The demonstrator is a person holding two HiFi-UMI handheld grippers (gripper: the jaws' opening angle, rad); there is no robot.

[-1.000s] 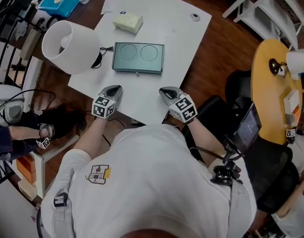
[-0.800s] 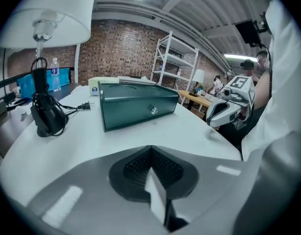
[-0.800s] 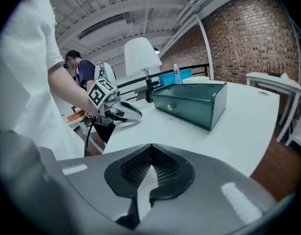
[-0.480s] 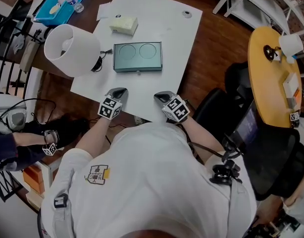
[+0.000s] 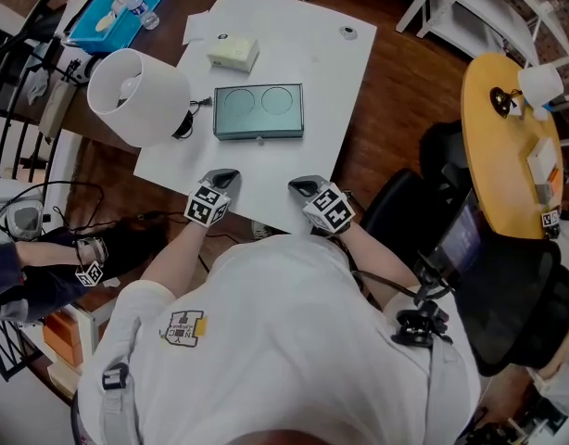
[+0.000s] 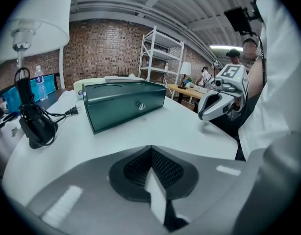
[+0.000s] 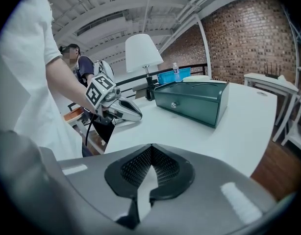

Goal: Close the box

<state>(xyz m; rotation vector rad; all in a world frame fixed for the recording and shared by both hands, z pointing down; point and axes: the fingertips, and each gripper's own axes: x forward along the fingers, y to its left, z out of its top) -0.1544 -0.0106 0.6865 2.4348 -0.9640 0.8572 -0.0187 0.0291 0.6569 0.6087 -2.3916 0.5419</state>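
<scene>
With the box (image 5: 259, 111) lying lid-down mid-table (image 5: 308, 63), the left gripper (image 5: 222, 176) and right gripper (image 5: 303, 186) have drawn back to the near edge, jaws pressed together and empty, so the closing looks done.

White table (image 5: 331, 82): green box (image 5: 259, 111), lamp (image 5: 136, 95), pale packet (image 5: 233, 53)

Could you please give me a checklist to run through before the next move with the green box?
1. Dark green rectangular metal box, lid down: ok, it looks closed.
2. Front latch fastened: cannot tell.
3. Left gripper shut and empty: ok.
4. Right gripper shut and empty: ok.
5. Path over the white table from both grippers to the box free: ok.
</scene>
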